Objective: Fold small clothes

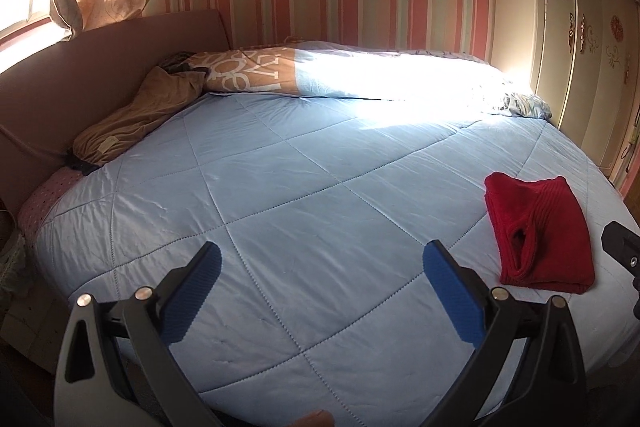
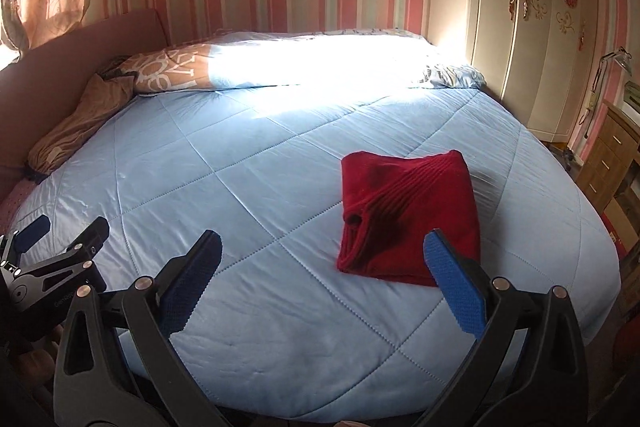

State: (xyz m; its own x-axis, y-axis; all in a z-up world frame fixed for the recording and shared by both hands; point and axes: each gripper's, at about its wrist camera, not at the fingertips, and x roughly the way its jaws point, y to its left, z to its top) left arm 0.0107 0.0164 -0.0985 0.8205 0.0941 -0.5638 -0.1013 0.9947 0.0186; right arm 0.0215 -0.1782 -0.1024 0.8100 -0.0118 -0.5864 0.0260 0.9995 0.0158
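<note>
A small red knitted garment (image 1: 538, 233) lies folded into a compact rectangle on the light blue quilt (image 1: 280, 195), at the right of the left wrist view. It also shows in the right wrist view (image 2: 408, 215), just beyond the right finger. My left gripper (image 1: 322, 263) is open and empty, held above the quilt to the left of the garment. My right gripper (image 2: 322, 255) is open and empty, held above the quilt (image 2: 200, 167) near the garment's near edge. The left gripper also shows at the left edge of the right wrist view (image 2: 64, 231).
A rolled duvet (image 1: 360, 79) lies along the far side of the bed. A brown garment (image 1: 132, 123) lies by the headboard (image 1: 80, 67) at left. A white wardrobe (image 2: 532, 27) and wooden drawers (image 2: 612, 155) stand at right.
</note>
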